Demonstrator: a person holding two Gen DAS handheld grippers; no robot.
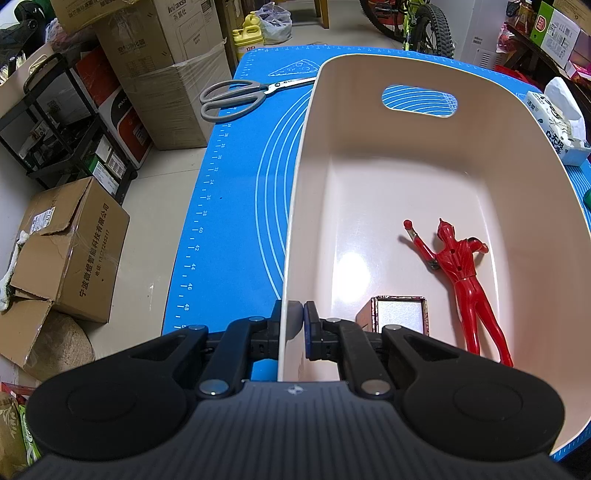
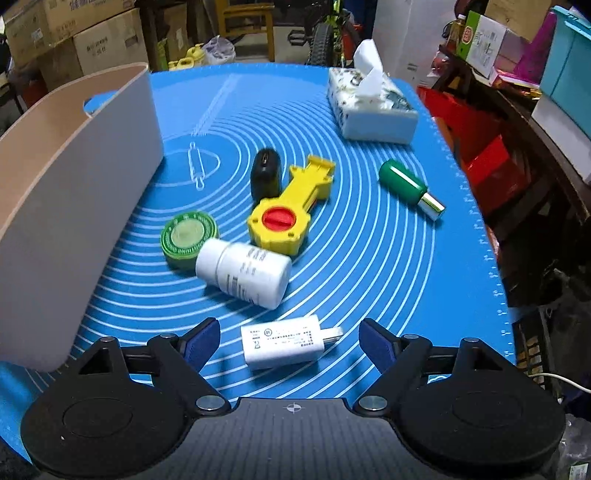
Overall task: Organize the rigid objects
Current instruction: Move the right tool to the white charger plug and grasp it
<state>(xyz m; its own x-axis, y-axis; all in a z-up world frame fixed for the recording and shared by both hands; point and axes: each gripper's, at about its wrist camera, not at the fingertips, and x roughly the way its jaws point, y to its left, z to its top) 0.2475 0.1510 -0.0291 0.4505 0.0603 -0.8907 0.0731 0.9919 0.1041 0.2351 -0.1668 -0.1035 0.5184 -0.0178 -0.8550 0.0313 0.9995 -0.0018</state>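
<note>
My left gripper [image 1: 300,317] is shut on the near left rim of the cream bin [image 1: 295,206]. Inside the bin lie a red toy figure [image 1: 460,273] and a small metal tin [image 1: 400,317]. In the right wrist view my right gripper [image 2: 290,341] stands open, low over the blue mat [image 2: 369,258], with a white plug charger [image 2: 284,341] lying between its pads, untouched. Beyond it lie a white pill bottle [image 2: 243,273], a green round tin [image 2: 188,238], a yellow toy with a red knob [image 2: 288,210], a black charger [image 2: 266,173] and a green bottle [image 2: 404,184].
Grey-handled scissors [image 1: 236,98] lie on the mat left of the bin. A tissue box [image 2: 371,107] sits at the mat's far right. The bin's wall [image 2: 74,206] rises on the left of the right wrist view. Cardboard boxes [image 1: 70,247] and a bicycle [image 1: 424,22] crowd the floor around.
</note>
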